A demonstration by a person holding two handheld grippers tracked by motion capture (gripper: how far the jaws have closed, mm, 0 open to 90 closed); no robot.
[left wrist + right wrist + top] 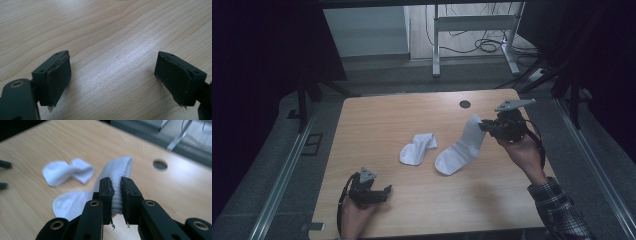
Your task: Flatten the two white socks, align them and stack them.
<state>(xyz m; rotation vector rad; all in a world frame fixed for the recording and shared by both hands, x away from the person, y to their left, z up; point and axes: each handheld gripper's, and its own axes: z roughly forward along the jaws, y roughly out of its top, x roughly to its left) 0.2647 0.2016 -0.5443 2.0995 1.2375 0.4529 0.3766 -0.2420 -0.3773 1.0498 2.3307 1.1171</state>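
The right claw (116, 195) pinches the ribbed cuff of a white sock (457, 150) at centre frame; a thin bite could slip. The left claw (112, 82) gapes empty above the tabletop (100, 30).

Bare wood lay open across the table (422, 200) front and left — ample passing room. Mid-table, a crumpled sock (418, 148) and a second sock (458, 150), apparently just apart, blocked the centre; the second rose to the right gripper (482, 125), whose jaws pinched its cuff.
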